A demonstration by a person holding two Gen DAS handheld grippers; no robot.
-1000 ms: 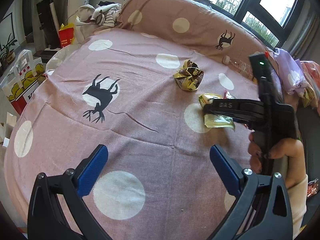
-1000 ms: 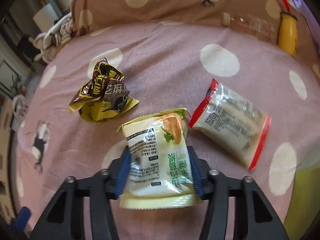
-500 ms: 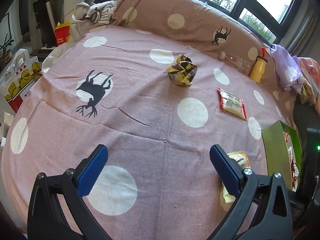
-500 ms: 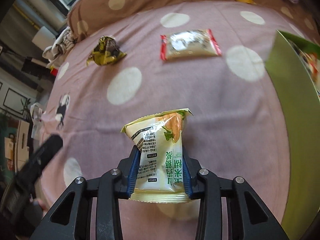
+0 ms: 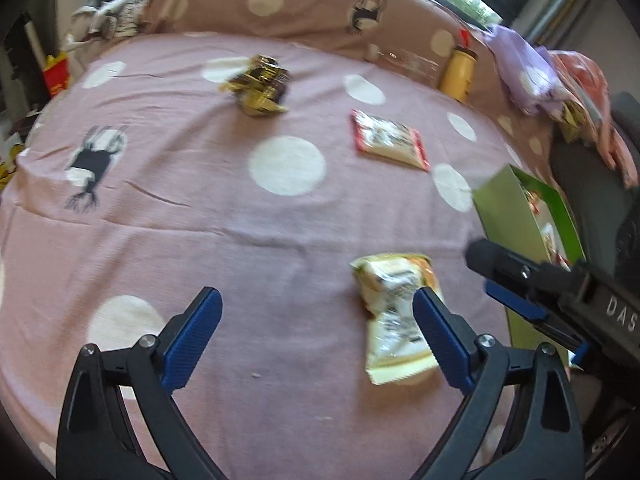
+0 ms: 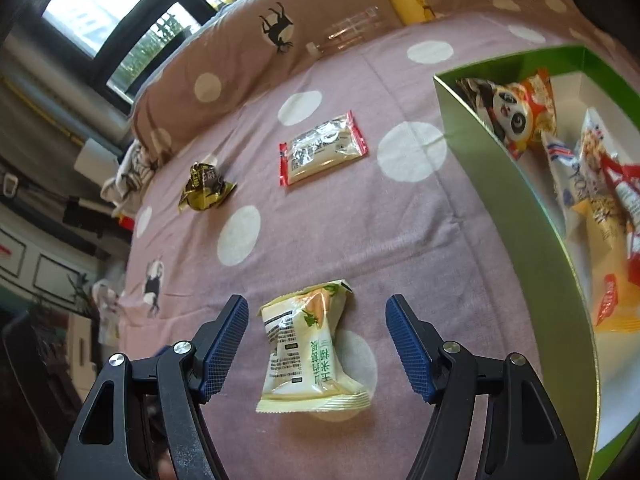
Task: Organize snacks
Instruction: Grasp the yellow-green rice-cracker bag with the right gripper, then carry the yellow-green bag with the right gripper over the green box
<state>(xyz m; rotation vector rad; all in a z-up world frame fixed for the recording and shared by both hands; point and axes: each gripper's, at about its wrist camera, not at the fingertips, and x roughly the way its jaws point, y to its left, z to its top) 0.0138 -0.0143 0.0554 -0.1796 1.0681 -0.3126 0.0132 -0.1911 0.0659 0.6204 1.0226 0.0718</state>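
I find the right gripper [image 6: 316, 344] with its jaws opening; the pale yellow snack packet [image 6: 310, 350] sits between the blue pads [image 6: 224, 338] but neither pad presses on it. The packet lies on the pink dotted bedspread [image 6: 400, 248], printed side up, just left of the green box [image 6: 520, 208]. The box is open, and I count several packets inside it, one bearing a panda face [image 6: 510, 110].

In the left wrist view the left gripper [image 5: 316, 340] has its jaws spread wide and closing slightly, with nothing between the pads. The same pale yellow packet [image 5: 394, 312] lies just left of that gripper's right-hand finger, partly overlapped by it in the picture; I cannot tell whether they touch. The right gripper [image 5: 516, 280] enters from the right edge, over the near corner of the green box [image 5: 508, 208].

Farther out on the bedspread [image 5: 224, 200] I note a red-edged flat packet [image 5: 388, 144] to the right of centre and a crumpled dark gold wrapper [image 5: 260, 84] further off to its left, well apart from one another. A yellow bottle [image 5: 460, 72] and a clear bottle [image 5: 408, 60] lie at the far edge against the brown dotted pillow [image 5: 312, 4]
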